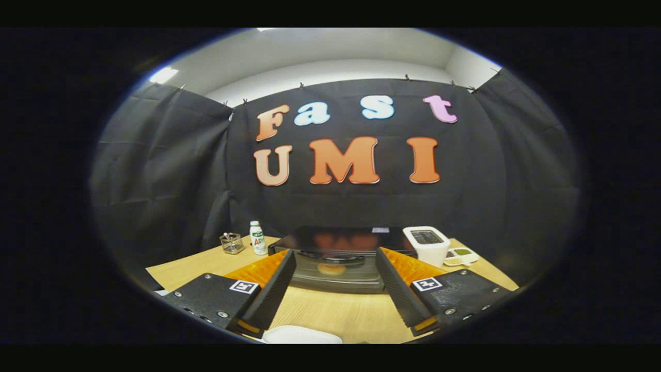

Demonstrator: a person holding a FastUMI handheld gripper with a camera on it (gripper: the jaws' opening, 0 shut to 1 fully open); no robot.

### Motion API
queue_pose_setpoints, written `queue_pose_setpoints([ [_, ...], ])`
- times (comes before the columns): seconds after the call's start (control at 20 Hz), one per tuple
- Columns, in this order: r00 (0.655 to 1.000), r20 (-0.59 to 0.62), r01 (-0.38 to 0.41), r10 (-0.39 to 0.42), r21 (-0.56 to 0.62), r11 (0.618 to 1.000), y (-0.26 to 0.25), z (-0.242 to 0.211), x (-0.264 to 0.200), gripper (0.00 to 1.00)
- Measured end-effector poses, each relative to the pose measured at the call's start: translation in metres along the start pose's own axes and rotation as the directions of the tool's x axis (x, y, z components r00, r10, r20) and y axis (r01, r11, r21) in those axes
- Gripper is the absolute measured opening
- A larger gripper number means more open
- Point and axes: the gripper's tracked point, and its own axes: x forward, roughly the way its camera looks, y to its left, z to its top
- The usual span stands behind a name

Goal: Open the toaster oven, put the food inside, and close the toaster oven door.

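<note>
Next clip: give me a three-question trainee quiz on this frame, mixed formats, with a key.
1. True or false: the toaster oven door is shut.
2. What are the fingers of the gripper doing? A) pressing on the door handle B) spread apart, holding nothing C) shut on the bottle
3. Fill in: on the wooden table, the small white bottle stands between the toaster oven and a clear ____.

Key
1. True: the glass door stands upright, with its dark handle across the top and something round and pale behind the glass.
2. B: the toaster oven lies beyond them.
3. Glass container.
</note>
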Motion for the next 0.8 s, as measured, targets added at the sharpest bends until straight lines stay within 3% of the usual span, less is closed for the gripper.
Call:
queue_pose_setpoints([
  [0.3,0.996,0.088,0.035,-0.032,-0.023,0.999,-0.024,0.066,-0.056,0.93],
  [0.8,0.986,0.164,0.016,-0.015,-0.003,1.000,-0.024,0.102,-0.109,0.93],
])
